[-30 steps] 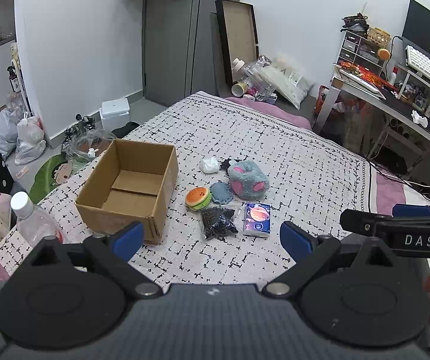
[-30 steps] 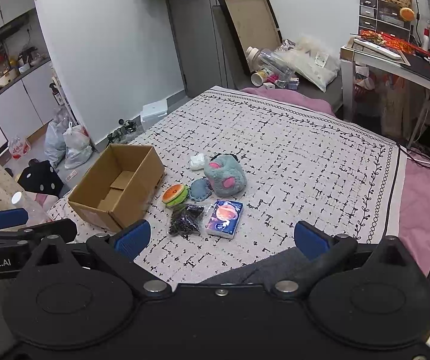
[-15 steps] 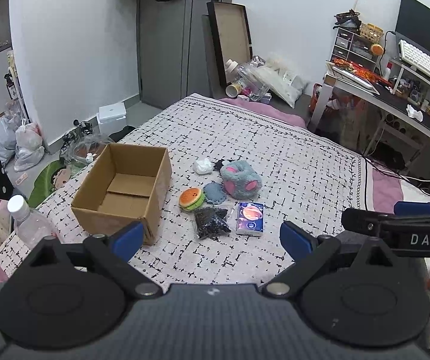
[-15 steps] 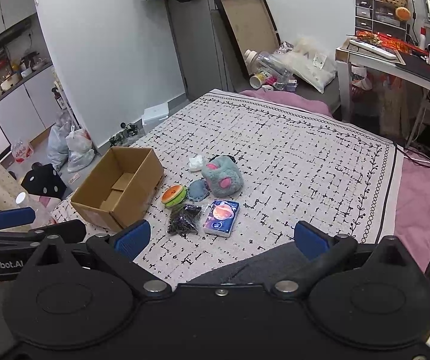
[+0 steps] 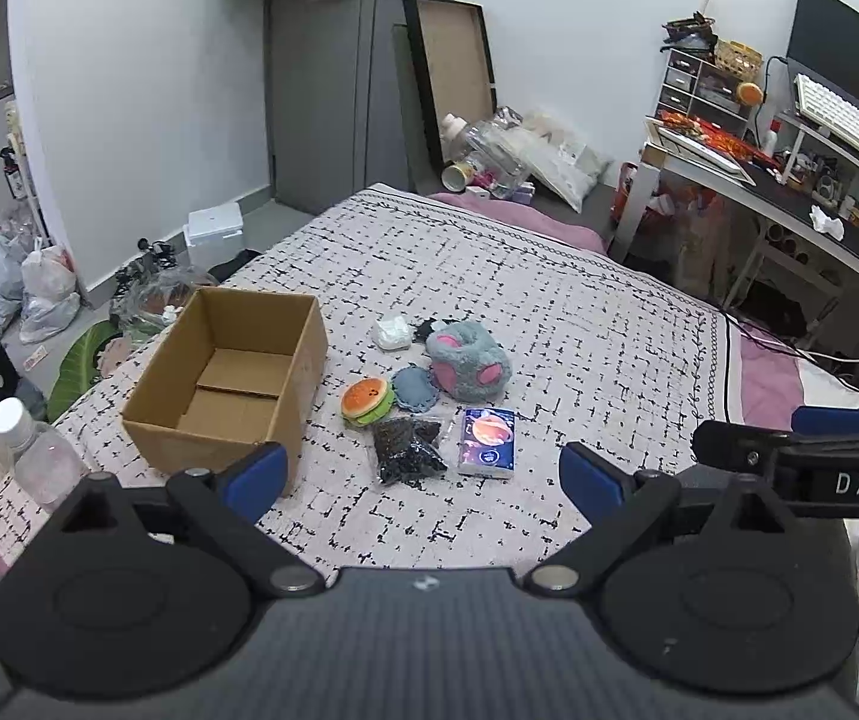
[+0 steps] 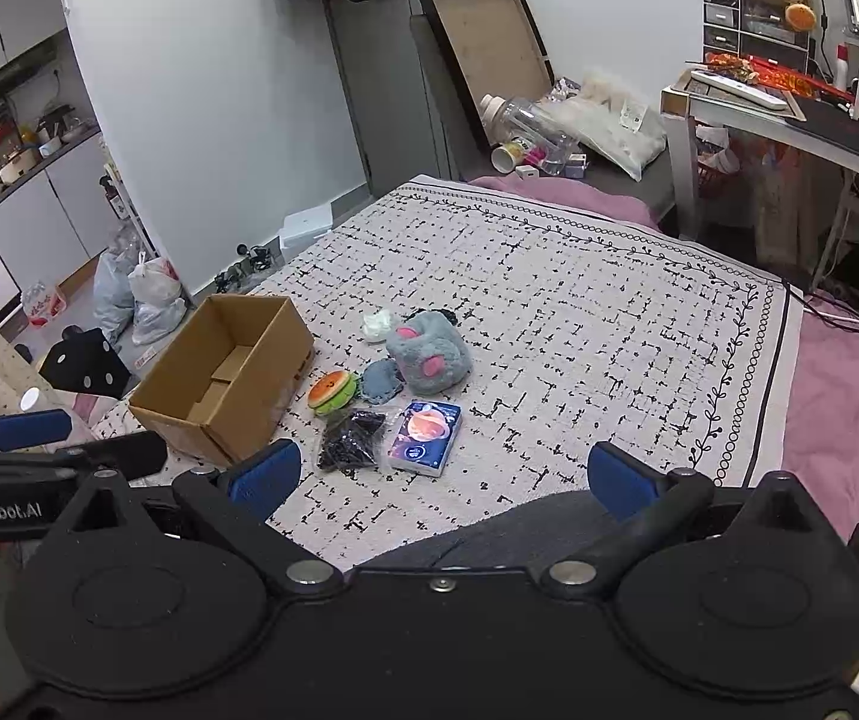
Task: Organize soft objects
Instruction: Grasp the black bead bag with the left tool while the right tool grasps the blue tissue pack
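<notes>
- Nearest the left camera, the left gripper (image 5: pixel 423 480) is held above the near edge of the bed, its blue-tipped fingers (image 5: pixel 252 477) spread wide and nothing gripped between them.
- The right gripper (image 6: pixel 444 474) is likewise held released and empty over the near edge of the bed, with a blue fingertip seen at either side of its view.
- Each gripper is glimpsed from the side in the other's camera, at the frame edge.
- A water bottle (image 5: pixel 33 450) with a white cap is seen at the near left corner of the bed.
- On the patterned bedspread (image 5: pixel 579 324), a small cluster of soft things is laid just right of a cardboard box (image 5: pixel 231 378), which is open at the top and empty.
- At the front of the cluster, a clear bag of dark bits (image 5: pixel 408 450) and a tissue pack (image 5: pixel 487 441) are placed side by side.
- Just behind them, a burger toy (image 5: pixel 366 399) is set nearest the box, touching a blue round pad (image 5: pixel 414 387).
- A grey plush paw with pink pads (image 5: pixel 468 360) is found beside the pad, and a white crumpled lump (image 5: pixel 392 333) lies behind it.
- Well beyond the bed, a cluttered desk (image 5: pixel 789 186) is seen at the right, and a grey door (image 5: pixel 321 90) stands at the back.
</notes>
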`<state>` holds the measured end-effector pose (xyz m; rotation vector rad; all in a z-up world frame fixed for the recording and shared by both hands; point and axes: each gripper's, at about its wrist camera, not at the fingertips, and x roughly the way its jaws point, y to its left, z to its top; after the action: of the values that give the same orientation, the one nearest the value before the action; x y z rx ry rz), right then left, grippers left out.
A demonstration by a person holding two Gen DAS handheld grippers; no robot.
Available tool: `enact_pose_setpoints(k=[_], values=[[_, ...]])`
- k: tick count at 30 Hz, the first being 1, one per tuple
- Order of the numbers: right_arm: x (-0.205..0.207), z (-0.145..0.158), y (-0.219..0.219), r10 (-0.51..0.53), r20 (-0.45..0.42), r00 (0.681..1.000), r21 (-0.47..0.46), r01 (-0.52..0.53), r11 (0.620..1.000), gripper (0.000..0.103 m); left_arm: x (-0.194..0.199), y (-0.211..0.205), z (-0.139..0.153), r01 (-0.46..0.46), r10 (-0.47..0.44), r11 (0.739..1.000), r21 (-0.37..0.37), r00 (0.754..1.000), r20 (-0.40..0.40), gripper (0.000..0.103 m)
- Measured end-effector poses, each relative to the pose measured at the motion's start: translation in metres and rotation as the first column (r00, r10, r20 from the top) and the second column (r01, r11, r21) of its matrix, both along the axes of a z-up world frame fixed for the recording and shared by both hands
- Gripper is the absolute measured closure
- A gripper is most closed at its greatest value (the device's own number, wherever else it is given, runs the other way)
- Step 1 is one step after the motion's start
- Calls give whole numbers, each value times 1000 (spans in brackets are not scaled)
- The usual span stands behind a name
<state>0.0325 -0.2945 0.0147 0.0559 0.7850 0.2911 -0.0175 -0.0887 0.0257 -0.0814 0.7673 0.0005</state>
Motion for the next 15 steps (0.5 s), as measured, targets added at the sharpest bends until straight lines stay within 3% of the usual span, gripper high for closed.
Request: enact_pose_setpoints(k=[10,15], values=[[30,-26,-7,44,-116,992,103,-32,994,0,21,4,-8,-50,51,998,-24,999,19,7],[50,-43,-9,48,-161,986,163,-21,986,0,40,9,-18,-86,86,992,-94,996,-4,9]])
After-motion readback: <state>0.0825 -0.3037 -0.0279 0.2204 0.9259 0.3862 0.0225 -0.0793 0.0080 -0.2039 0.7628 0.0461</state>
